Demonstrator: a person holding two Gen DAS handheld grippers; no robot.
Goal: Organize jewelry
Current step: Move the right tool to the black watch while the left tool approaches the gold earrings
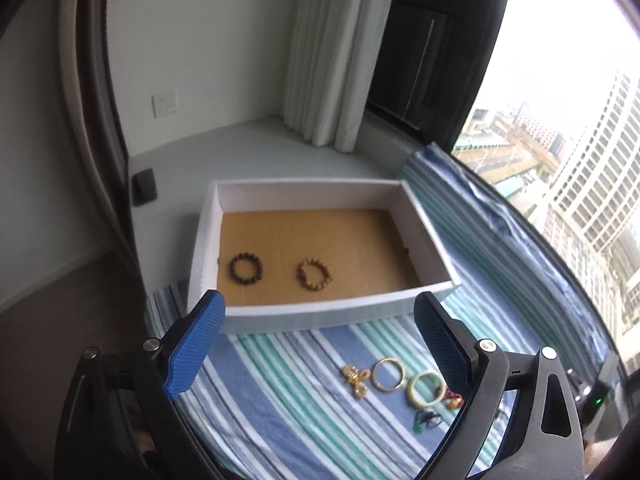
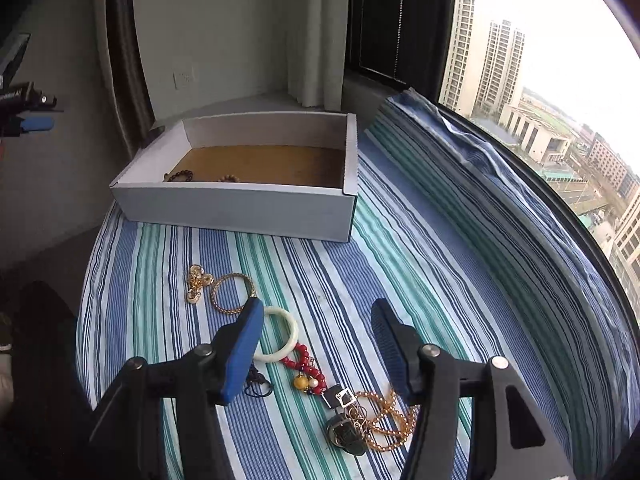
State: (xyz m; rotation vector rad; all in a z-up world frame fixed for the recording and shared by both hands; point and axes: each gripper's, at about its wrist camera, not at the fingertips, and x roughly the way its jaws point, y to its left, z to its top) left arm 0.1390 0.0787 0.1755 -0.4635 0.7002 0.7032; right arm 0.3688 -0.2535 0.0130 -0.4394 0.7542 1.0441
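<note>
Both grippers hanging wide open over the striped cloth, nothing in either.

My right gripper [image 2: 316, 344] hovers above the pale jade bangle [image 2: 280, 336] and red bead strand [image 2: 306, 364] (a tangled amber chain [image 2: 384, 420] sits nearer me). My left gripper [image 1: 320, 336] faces the white cardboard box [image 1: 320, 316], with a dark beaded bracelet [image 1: 245, 266] and a tan beaded bracelet [image 1: 315, 274] inside.

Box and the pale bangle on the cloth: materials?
Box: looks like white-faced cardboard, matte, with folded corner flaps and a brown floor. Pale bangle: smooth, glossy, milky green-white, possibly jade or glass; cannot tell which.
</note>
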